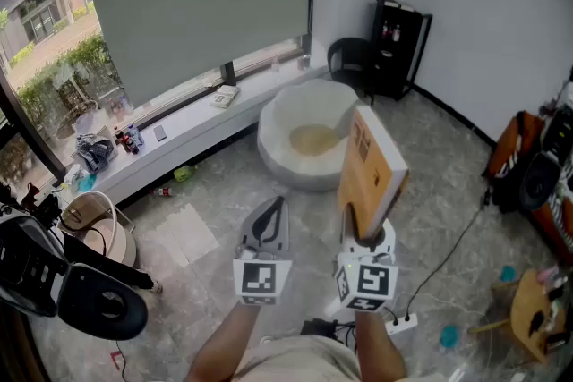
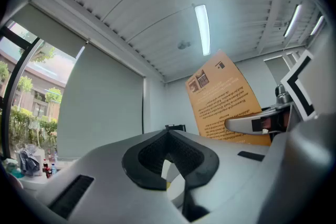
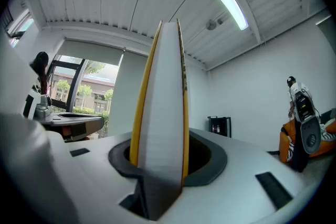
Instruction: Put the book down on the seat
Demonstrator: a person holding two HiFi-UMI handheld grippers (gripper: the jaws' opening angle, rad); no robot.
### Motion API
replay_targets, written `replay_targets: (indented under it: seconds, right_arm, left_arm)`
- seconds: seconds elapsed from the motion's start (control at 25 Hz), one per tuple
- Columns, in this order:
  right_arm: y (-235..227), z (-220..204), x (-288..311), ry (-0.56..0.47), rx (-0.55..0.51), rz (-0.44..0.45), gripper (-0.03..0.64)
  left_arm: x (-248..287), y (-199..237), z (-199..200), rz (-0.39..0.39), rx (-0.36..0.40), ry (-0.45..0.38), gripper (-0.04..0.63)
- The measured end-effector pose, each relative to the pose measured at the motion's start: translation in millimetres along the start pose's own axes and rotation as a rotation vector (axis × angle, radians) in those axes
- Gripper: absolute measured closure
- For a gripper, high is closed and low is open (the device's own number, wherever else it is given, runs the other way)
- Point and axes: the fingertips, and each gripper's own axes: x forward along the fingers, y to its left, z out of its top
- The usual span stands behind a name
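Fingers (image 3: 212,162) of the right gripper (image 1: 368,239) are clamped on the lower edge of the book (image 1: 371,167), pressing on both orange covers with the white page block between them. The book stands nearly upright in the air, leaning slightly, and is held over the marbled floor (image 1: 206,192). It is near the round white seat (image 1: 273,125) but not touching it. The left gripper (image 1: 273,215) hovers just beside the right one, clear of the book, its fingers drawn together with nothing between them. The seat rests on the floor below the window ledge (image 1: 192,125).
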Motion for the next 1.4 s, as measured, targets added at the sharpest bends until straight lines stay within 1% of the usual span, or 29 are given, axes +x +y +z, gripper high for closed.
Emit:
replay_targets:
  seconds: [0.12,0.32,0.64,0.8,1.0,1.4]
  right_arm:
    - [-1,1,-1,0.002,0.006,-0.009,0.468]
    - [-6,0,-1,-0.009,0.01,-0.001,0.469]
    - [-33,-13,-12,0.005,0.027,0.012,0.468]
    - [-50,-18,-18,0.011,0.02,0.023,0.468]
    - [-67,-25,-25,0.041,0.012,0.034,0.468]
    - [-92,-33,-26,0.048,0.016,0.04,0.468]
  left_arm:
    - [-1,-1,3,0.002,0.018,-0.001,0.589]
    - [2,-10,5,-0.002,0.018,-0.012,0.589]
    - [6,-35,2,0.008,0.044,0.008,0.589]
    - [13,-55,2,0.016,0.03,0.006,0.589]
    - [18,-79,0,0.013,0.05,0.011,0.589]
    - [26,-93,-10,0.033,0.034,0.022,0.589]
